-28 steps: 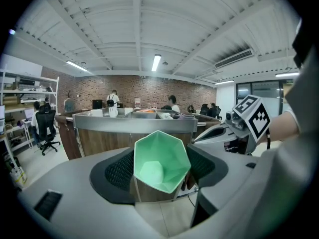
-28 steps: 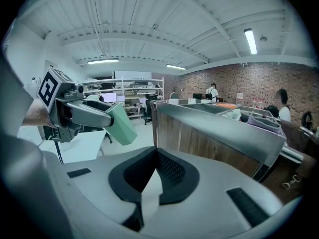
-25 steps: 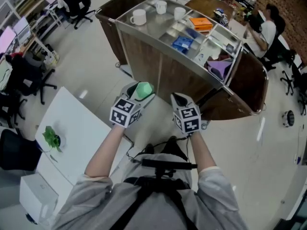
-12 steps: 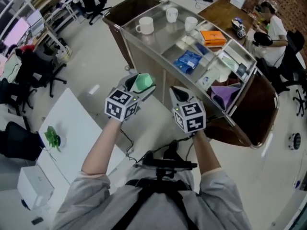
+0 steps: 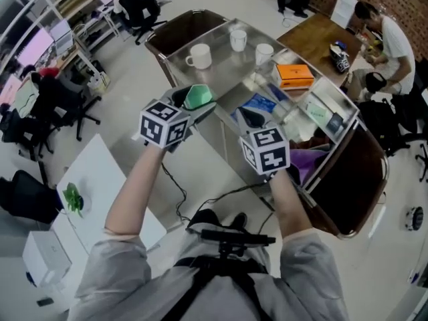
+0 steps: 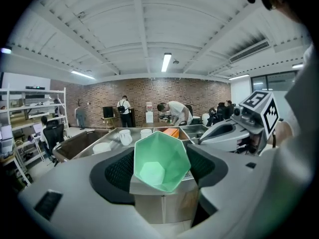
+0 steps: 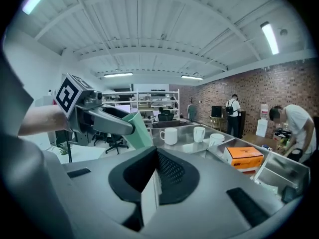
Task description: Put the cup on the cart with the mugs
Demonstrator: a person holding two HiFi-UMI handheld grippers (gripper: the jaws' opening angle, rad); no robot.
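A faceted green cup [image 5: 198,96] sits between the jaws of my left gripper [image 5: 194,101], which is shut on it; in the left gripper view the green cup [image 6: 160,162] faces me with its mouth open. It hangs over the near edge of the steel cart top [image 5: 224,65]. Three white mugs [image 5: 198,55] stand at the far left of that top, and the same mugs [image 7: 169,136] appear in the right gripper view. My right gripper [image 5: 250,118] hovers beside the left one, shut with nothing between its jaws [image 7: 149,195].
The cart's bins hold an orange box [image 5: 293,75], a blue packet [image 5: 255,105] and purple cloth [image 5: 314,159]. A white table [image 5: 87,186] with a small green plant [image 5: 71,198] stands at the left. People work at a wooden desk [image 5: 321,35] behind; office chairs [image 5: 50,105] stand at left.
Both grippers have moved forward towards the cart. The green cup, still held, has gone from over the floor to over the cart's near edge.
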